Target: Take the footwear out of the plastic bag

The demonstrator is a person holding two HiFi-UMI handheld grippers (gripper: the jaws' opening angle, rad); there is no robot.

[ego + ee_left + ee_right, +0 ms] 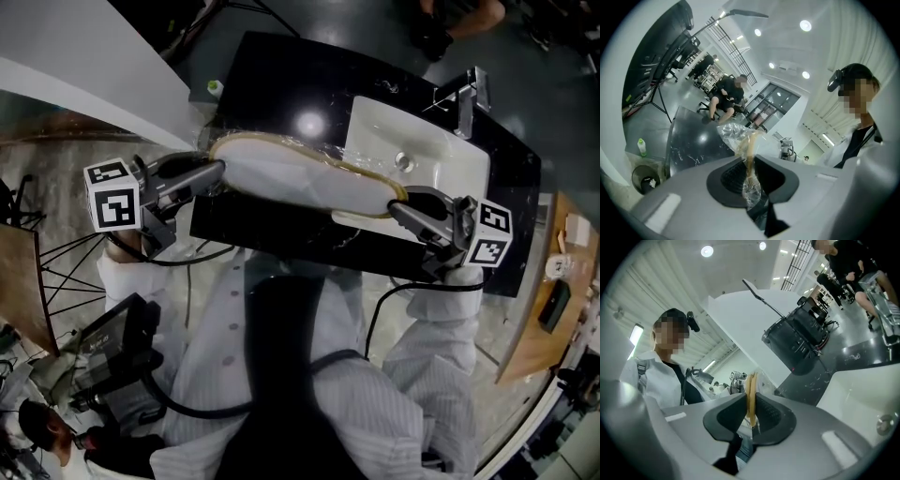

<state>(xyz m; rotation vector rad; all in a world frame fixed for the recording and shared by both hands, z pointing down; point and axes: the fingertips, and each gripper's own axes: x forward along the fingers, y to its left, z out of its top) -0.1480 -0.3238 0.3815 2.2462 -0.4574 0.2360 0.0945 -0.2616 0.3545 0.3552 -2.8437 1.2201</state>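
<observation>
No legible text or labels

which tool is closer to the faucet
Right. The right tool grips the plastic bag at the sink, near the faucet; the left tool grips its other end, across the counter.

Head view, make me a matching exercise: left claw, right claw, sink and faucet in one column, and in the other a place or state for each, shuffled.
Column one:
1. left claw
2. right claw
3. sink
4. faucet

Column two:
A. white, set into the black counter
B. shut on the end of the plastic bag nearer the sink
C. metal, at the sink's far edge
D. shut on the bag end away from the sink

Pairs: 1-D, 2-B, 3-A, 4-C
</observation>
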